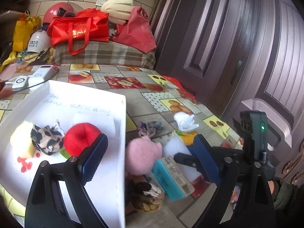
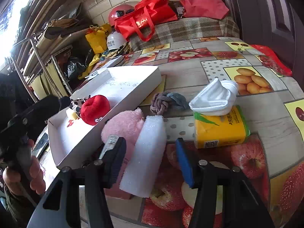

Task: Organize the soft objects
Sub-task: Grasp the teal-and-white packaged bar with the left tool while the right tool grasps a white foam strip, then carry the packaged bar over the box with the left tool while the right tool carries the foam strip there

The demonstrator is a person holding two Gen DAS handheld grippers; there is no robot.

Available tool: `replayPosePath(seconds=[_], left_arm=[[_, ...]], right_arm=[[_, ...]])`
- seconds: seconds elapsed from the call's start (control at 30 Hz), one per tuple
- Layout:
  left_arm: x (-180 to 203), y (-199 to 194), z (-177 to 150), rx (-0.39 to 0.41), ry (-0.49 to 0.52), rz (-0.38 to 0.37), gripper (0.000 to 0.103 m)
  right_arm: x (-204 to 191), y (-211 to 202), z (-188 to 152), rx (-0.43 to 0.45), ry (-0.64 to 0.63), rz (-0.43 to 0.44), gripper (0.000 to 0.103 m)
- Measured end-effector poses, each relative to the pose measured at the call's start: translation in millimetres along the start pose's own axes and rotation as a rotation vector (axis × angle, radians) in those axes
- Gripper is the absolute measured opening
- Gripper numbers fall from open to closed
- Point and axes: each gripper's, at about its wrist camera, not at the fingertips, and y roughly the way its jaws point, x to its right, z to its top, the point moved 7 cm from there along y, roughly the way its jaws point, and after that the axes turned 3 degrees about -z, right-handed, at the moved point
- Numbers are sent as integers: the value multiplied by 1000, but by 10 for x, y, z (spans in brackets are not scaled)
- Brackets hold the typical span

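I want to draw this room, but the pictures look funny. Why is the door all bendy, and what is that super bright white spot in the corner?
Left wrist view: the fisheye lens curves the door and darkens the corners. Right wrist view: the top-left window is glared out to plain white; the white foam block stays sharp.

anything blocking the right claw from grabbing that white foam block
Nothing visible does. The white foam block already sits between the two fingers of the right claw, with a gap on the blue-pad side. The pink plush leans against the block's far left edge, touching it, so it may get nudged when the block lifts.
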Motion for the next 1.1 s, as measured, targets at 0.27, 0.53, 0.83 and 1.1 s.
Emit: replayPosePath(seconds=[0.27, 0.53, 0.83, 1.1], left_arm=[[442, 368, -478, -188, 123, 94, 92], [634, 508, -771, -267, 213, 133, 83], [525, 728, -796, -347, 196, 205, 45], [721, 638, -633, -266, 291, 182, 26]], right_arm=[[228, -1, -25, -27, 51, -33, 30], [135, 79, -64, -87, 105, 182, 19], [594, -335, 68, 72, 171, 109, 19], [584, -538, 144, 165, 193, 147, 19]])
